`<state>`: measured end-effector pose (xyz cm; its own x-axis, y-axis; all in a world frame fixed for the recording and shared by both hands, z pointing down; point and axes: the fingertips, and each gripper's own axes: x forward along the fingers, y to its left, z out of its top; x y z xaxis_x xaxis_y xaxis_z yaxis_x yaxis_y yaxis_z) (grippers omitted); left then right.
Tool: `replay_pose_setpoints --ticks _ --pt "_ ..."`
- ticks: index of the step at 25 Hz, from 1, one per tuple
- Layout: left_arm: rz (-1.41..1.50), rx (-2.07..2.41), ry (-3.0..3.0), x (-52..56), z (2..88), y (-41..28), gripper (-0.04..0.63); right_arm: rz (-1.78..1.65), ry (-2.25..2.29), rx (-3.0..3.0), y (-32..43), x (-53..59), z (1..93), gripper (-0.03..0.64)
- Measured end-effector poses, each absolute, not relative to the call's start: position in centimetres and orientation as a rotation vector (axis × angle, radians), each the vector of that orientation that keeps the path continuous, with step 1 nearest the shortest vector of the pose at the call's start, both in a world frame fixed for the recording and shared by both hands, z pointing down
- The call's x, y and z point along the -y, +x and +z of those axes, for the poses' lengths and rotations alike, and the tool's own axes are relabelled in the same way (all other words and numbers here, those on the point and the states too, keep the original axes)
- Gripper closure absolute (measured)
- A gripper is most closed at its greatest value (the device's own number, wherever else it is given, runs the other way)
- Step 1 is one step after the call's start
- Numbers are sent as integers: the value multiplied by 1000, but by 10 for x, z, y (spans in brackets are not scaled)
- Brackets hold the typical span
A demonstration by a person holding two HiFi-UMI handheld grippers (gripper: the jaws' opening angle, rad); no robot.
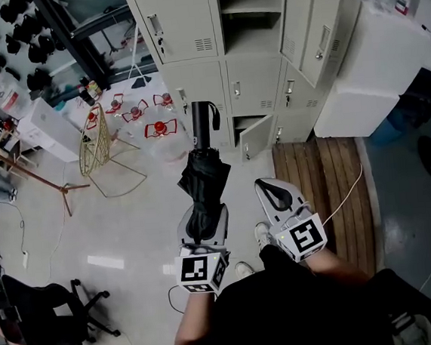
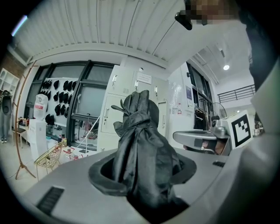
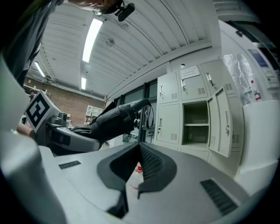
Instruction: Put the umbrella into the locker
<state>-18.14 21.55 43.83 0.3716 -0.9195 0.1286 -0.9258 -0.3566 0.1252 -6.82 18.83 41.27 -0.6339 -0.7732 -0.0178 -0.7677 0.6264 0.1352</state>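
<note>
A folded black umbrella (image 1: pixel 198 169) sticks out ahead of my left gripper (image 1: pixel 204 207), which is shut on its bunched fabric; the straight black handle and strap point toward the lockers. In the left gripper view the fabric (image 2: pixel 140 140) fills the space between the jaws of the left gripper (image 2: pixel 142 168). To its right, my right gripper (image 1: pixel 272 189) is shut with nothing in it, its tips meeting in the right gripper view (image 3: pixel 139 151). That view also shows the umbrella (image 3: pixel 116 119) at the left. The pale locker bank (image 1: pixel 186 27) has an open upper compartment (image 3: pixel 196 124) with its door (image 3: pixel 221 127) swung out.
A small lower locker door (image 1: pixel 258 137) hangs open. Red-capped water jugs (image 1: pixel 158 128) and a gold wire stand (image 1: pixel 95 145) sit left of the lockers. A wooden pallet (image 1: pixel 323 188) and a white box (image 1: pixel 372 69) are at right. An office chair (image 1: pixel 47 313) is at lower left.
</note>
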Motion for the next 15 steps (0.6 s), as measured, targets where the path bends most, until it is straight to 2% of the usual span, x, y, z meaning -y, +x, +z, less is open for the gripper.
replay_pose_setpoints --ticks 15 --pt "86 1599 2523 -103 434 -149 365 -178 1350 2778 -45 -80 408 618"
